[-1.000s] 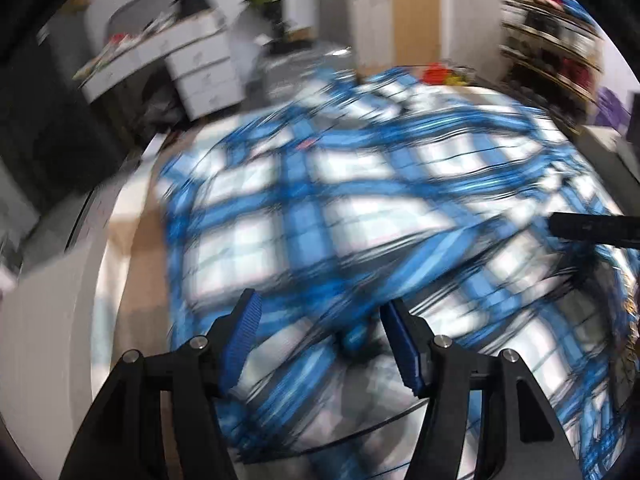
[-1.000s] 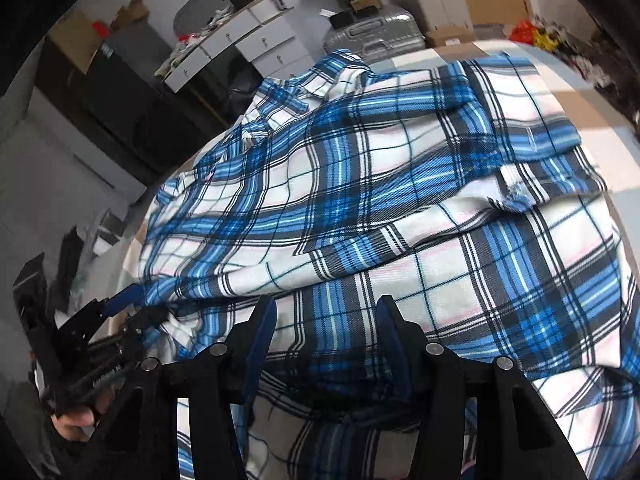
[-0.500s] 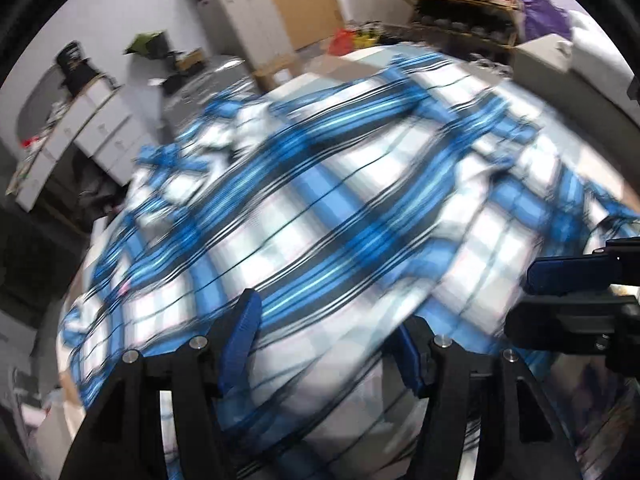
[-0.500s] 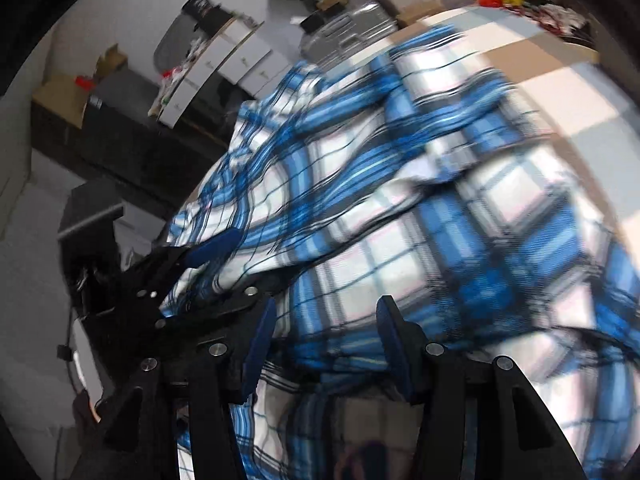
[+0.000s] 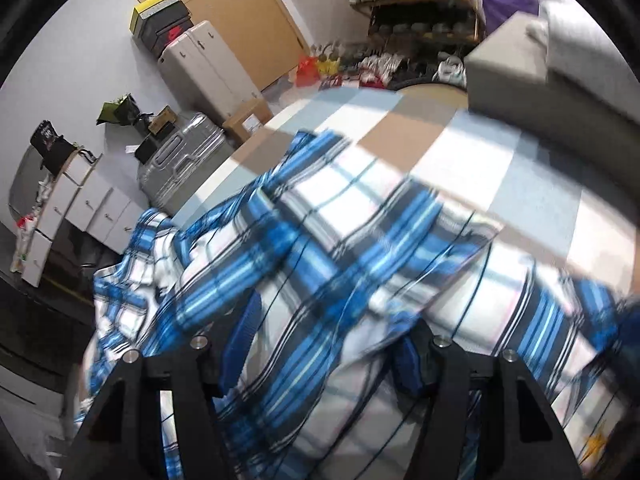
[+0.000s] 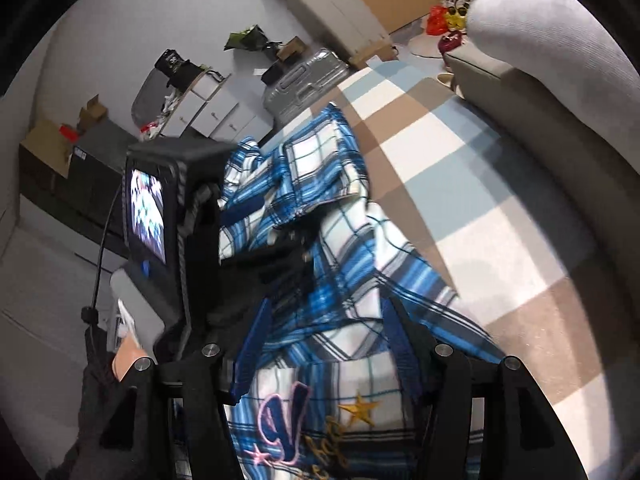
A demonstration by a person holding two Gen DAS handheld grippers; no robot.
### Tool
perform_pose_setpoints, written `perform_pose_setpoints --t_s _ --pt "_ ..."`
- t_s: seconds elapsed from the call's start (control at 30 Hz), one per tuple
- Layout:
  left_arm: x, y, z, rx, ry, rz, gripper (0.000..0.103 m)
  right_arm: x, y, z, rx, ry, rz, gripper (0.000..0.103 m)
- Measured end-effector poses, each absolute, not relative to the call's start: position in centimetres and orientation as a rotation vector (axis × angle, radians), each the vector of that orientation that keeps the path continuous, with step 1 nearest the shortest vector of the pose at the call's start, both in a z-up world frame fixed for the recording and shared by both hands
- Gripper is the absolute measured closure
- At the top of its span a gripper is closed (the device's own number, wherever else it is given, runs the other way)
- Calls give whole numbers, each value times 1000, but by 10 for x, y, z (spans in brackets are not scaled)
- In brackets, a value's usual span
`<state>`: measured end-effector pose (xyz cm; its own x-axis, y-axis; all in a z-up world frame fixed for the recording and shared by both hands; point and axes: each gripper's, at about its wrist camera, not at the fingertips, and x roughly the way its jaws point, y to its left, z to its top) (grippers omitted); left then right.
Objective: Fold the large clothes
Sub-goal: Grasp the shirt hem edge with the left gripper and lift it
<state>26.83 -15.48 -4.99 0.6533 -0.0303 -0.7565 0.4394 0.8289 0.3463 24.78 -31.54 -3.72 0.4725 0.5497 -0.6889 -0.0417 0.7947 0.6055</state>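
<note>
Left wrist view: left gripper [image 5: 326, 338] spread fairly wide with blue plaid shirt [image 5: 360, 248] bunched between the blue pads, apparently gripped, though blurred; cloth draped over a checked blanket [image 5: 460, 152]. Right wrist view: right gripper [image 6: 324, 332] likewise wide, with soft, thin cotton gathered between its fingers, embroidered star and lettering near the camera. Judging from the rumpled layers, barely begun: no flat, squared fold yet, sleeves and collar left to tidy.

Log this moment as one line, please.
step: folding shirt | left gripper: cloth between jaws | right gripper: cloth between jaws | shirt bunched on checked rug
</note>
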Motion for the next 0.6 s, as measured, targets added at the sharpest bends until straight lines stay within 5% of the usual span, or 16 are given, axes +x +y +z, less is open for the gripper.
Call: perform_pose_setpoints --t_s 0.03,0.3,0.6 --pt "267 -146 -46 497 819 -283 102 247 -316 -38 563 1028 383 44" --pt "222 -9 42 49 666 -324 102 248 -281 -35 505 1064 452 45" --pt "123 167 160 -207 359 -170 102 255 -131 -28 326 1112 660 45"
